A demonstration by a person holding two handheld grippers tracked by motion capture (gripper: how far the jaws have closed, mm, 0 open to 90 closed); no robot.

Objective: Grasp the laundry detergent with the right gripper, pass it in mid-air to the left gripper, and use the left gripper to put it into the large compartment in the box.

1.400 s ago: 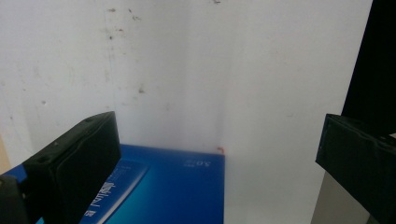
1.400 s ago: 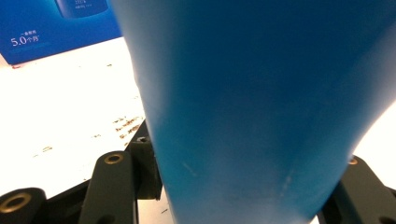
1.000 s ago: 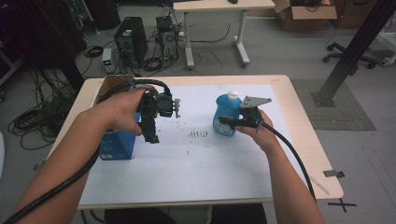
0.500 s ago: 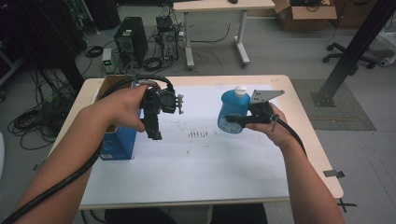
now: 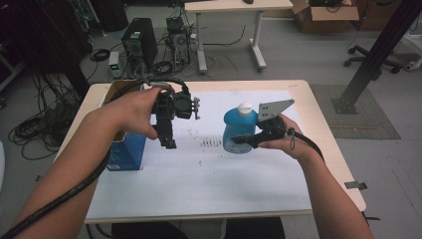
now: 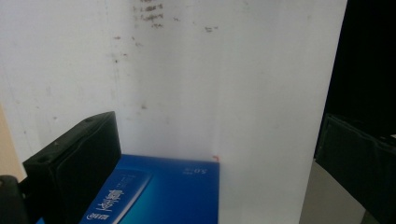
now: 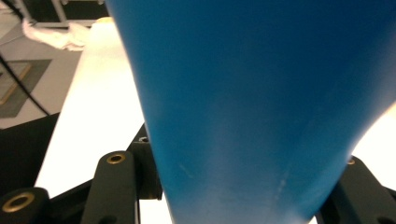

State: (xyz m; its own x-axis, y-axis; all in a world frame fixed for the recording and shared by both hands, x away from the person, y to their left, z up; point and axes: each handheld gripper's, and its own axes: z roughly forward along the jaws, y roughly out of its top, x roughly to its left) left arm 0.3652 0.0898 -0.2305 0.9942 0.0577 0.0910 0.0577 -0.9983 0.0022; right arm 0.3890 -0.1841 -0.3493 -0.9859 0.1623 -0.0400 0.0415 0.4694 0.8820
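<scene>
A blue bottle (image 5: 239, 130) with a white cap stands upright, lifted above the white table sheet.

The high view is evenly lit from overhead, soft in detail, with faint shadows on the white sheet (image 5: 209, 174). The left gripper view is hazy, its right edge black. In the right gripper view the blue bottle (image 7: 252, 102) blurs close up, and the tabletop behind glares white.
</scene>
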